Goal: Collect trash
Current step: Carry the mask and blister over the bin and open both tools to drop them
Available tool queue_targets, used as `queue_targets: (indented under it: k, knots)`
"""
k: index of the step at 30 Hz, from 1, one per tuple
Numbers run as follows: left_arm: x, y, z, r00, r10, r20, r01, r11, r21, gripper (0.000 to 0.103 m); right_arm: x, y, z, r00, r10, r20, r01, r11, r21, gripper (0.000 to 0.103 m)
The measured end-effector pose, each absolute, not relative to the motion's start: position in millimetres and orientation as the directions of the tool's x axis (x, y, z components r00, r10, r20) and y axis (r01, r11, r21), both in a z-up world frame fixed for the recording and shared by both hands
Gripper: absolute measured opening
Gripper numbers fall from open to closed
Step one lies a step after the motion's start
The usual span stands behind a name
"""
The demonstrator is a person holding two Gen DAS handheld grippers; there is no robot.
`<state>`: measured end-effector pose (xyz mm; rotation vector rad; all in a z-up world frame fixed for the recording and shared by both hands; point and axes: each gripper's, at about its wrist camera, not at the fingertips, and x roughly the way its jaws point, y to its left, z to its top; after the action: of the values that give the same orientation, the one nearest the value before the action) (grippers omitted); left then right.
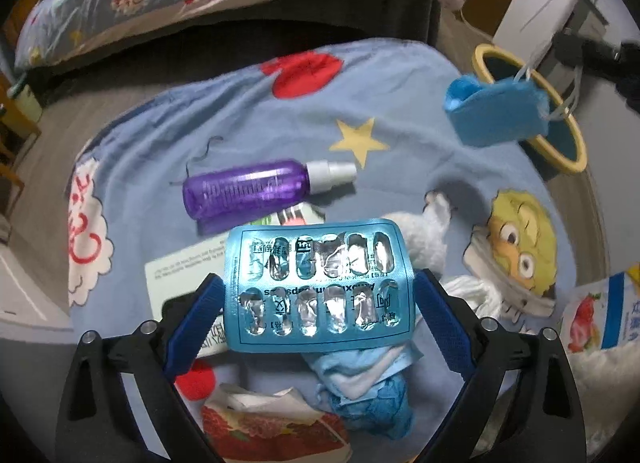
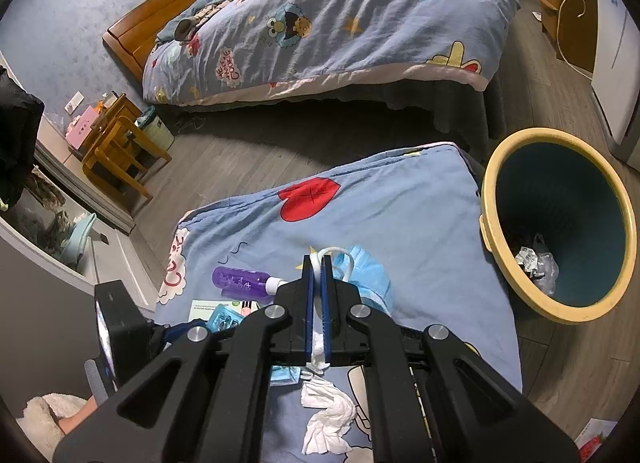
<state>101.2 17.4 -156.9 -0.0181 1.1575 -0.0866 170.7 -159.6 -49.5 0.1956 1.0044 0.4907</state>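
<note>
Blue foil glinted on the emptied blister pack [image 1: 318, 287], which the left gripper [image 1: 320, 295] held across its width, one blue pad [image 1: 208, 303] pressed on each short edge, above a heap of litter on a cartoon-printed blue quilt [image 1: 400, 75]. Under the pack lay a white card [image 1: 180, 275] and a crumpled blue face mask [image 1: 368, 395]; farther off, a purple spray bottle [image 1: 248, 191] lay on its side, its white nozzle pointing right. White tissue [image 1: 432, 239] sat to the right of the pack. The right gripper [image 2: 317, 263] had its jaws nearly together, pinching the white ear loop of another blue face mask [image 2: 366, 275], which hung from it in the left wrist view, near the rim of a yellow-rimmed bin [image 2: 492, 191]. That bin stood on the wooden floor just right of the quilt, with some scraps already at its bottom. A twisted white tissue [image 2: 328, 419] lay on the quilt near the right gripper.
</note>
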Motion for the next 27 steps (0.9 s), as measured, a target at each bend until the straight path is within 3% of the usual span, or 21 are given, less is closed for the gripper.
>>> queue_targets:
  k: [18,27]
  knots:
    - [108.4,11.7,-73.8,0.605,-0.109,-0.789,0.053,0.994,-0.097,0.094,188.8,-215.5,-5.6,0.541,0.511,-0.668,-0.259,0.857,0.445,0.003]
    - [137.0,-40.9,-51.7,0.633,-0.121,-0.765,0.142,0.989,-0.040,0.094,206.8,-273.1,0.8,0.592,0.483,-0.645,-0.171,0.858,0.485,0.003]
